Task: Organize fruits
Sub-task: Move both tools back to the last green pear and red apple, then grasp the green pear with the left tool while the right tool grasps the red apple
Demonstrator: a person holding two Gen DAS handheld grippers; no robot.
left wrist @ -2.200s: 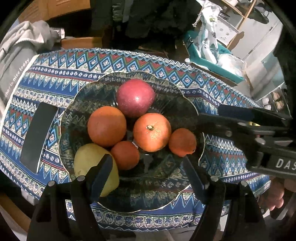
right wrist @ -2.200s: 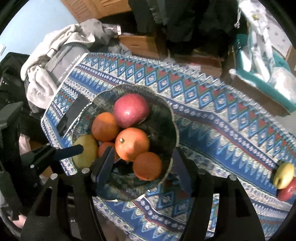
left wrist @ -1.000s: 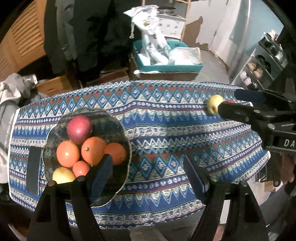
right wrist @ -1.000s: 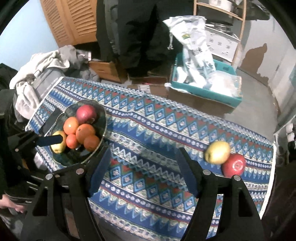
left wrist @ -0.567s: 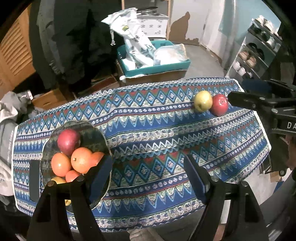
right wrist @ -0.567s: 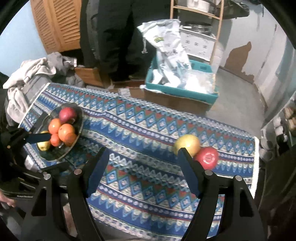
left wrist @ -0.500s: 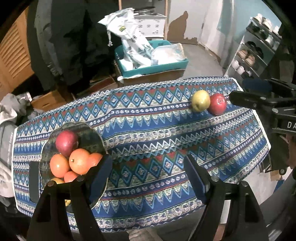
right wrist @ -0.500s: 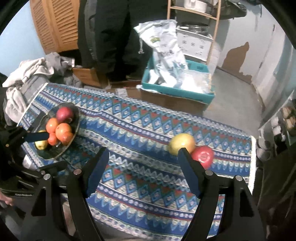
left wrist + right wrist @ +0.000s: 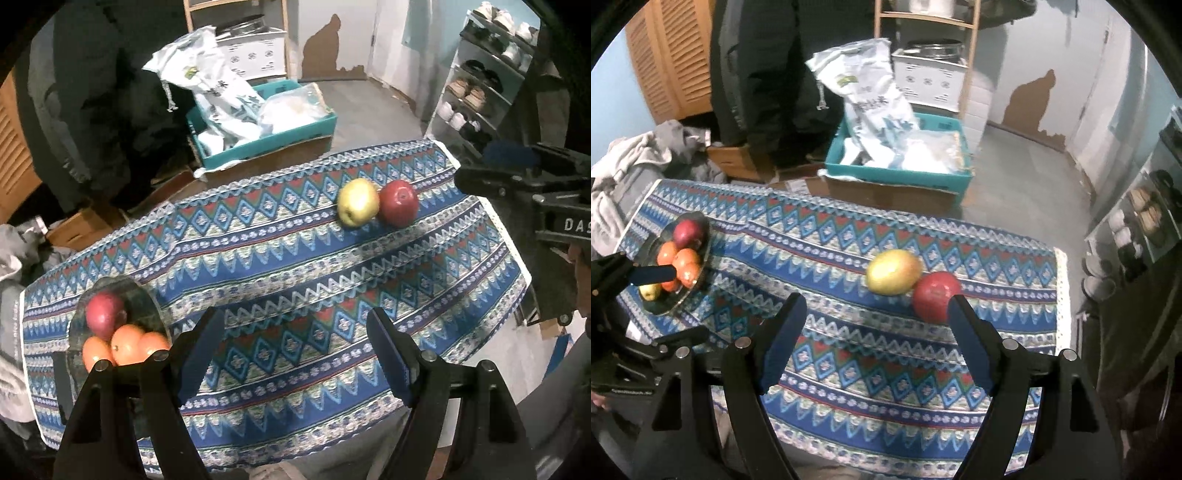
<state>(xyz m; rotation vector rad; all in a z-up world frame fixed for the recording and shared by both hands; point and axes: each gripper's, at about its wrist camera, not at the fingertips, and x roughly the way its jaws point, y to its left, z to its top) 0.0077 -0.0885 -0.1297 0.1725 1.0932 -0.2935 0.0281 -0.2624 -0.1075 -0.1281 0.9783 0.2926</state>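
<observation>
From the left wrist view, I hold the left gripper (image 9: 295, 350) released and empty above the near edge of the table (image 9: 280, 258), its jaws framing bare patterned cloth. The plate (image 9: 147, 306) sits at the table's left end, already carrying a dark red apple (image 9: 105, 314) and several oranges (image 9: 127, 345), so I judge it to be the collecting spot. Well apart from it, near the far right corner, a yellow apple (image 9: 357, 202) and a red apple (image 9: 399, 202) lie touching each other on the cloth; these are the fruits left to gather. The right gripper (image 9: 517, 181) reaches in from the right edge, close to that pair.

From the right wrist view, the right gripper (image 9: 875, 328) is empty, and its jaws have just been opening with nothing between them, which I read as readying for a pick. The red apple (image 9: 932, 295) lies just beyond the right fingertip, partly hidden by it, and the yellow apple (image 9: 894, 271) sits beside it. The plate (image 9: 701, 258) is far off to the left, behind the left gripper (image 9: 652, 275).
</observation>
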